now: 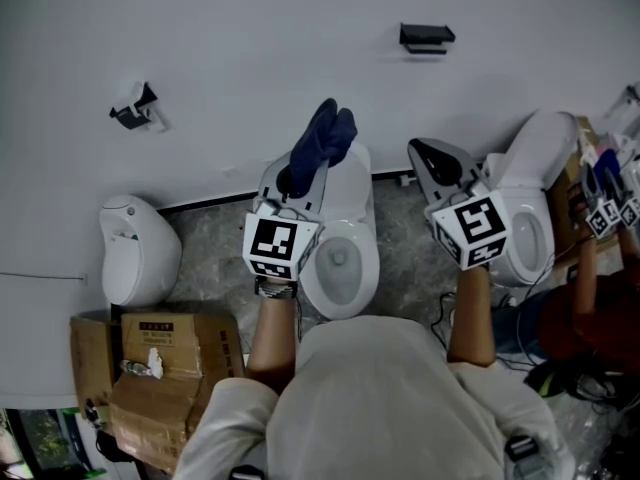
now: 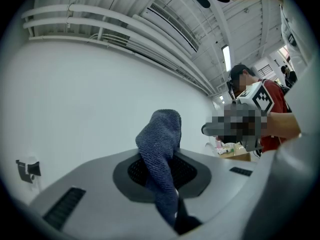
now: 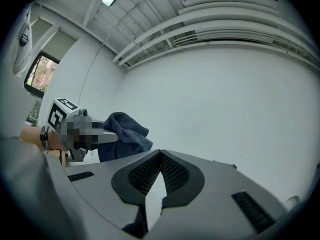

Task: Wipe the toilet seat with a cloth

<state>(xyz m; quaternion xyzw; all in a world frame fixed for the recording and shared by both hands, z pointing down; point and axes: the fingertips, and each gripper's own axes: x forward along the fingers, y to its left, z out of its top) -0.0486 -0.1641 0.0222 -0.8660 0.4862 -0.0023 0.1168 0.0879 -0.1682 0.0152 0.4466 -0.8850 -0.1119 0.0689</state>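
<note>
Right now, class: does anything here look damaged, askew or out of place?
The cardboard boxes at lower left sag open, flaps crumpled and askew. Otherwise nothing stands out: the left hand-held gripper grips the cloth, and the toilet looks intact.

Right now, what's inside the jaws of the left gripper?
The left gripper pinches a dark blue cloth that sticks up. The cloth's bottom end is hidden between the jaws.

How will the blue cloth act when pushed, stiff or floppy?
Probably floppy: the cloth bunches and folds where the left gripper pinches it. Likely light, since one pinch holds it up. Its nubbly weave probably won't slip.
</note>
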